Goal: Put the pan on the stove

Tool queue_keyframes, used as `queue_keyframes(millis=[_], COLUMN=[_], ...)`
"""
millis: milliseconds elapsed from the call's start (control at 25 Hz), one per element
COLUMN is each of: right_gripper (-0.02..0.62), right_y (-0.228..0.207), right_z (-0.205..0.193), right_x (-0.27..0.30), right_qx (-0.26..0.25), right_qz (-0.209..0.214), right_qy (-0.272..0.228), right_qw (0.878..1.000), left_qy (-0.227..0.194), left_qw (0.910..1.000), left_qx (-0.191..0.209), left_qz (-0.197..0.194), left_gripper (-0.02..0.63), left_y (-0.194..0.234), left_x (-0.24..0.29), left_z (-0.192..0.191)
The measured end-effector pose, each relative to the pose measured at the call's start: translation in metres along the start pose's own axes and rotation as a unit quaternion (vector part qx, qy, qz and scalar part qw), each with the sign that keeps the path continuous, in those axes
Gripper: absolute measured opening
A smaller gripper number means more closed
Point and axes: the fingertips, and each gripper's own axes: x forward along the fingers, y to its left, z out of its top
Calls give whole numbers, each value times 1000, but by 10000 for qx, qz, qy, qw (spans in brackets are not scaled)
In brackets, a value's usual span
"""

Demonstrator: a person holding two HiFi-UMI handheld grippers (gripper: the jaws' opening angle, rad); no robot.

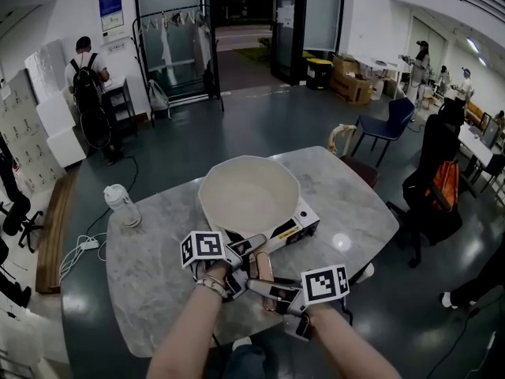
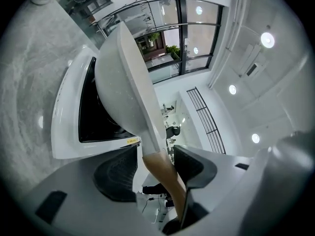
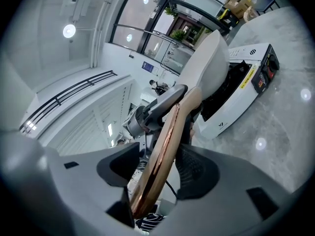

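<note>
The pan (image 1: 248,192) sits on the stove (image 1: 304,221) on the worktop (image 1: 150,275), so placing looks done and letting go is the step in hand. The left tool (image 2: 156,167) and right tool (image 3: 155,168) both stand apart around the handle (image 1: 265,271), neither clamped on it. Next, the 2 tools should back straight off without nudging the pan.
</note>
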Motion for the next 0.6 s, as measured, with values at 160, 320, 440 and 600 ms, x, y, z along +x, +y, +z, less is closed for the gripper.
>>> queue_keyframes(millis=[160, 320, 440, 600], right_gripper=[238, 173, 167, 172], right_y=[-4, -10, -13, -10], right_z=[1, 6, 8, 8], right_x=[-6, -15, -16, -14], right_qx=[40, 50, 89, 129], right_qz=[-174, -285, -323, -228], right_qy=[-41, -176, -239, -266], right_qw=[9998, 9994, 9992, 9993], left_qy=[7, -19, -76, -142], left_qw=[9998, 9996, 9998, 9997], left_qx=[147, 177, 122, 113], left_qz=[162, 210, 166, 159], left_gripper=[247, 247, 247, 251], left_y=[-2, -6, -8, -11], left_x=[0, 0, -5, -11], left_z=[-1, -4, -3, -4])
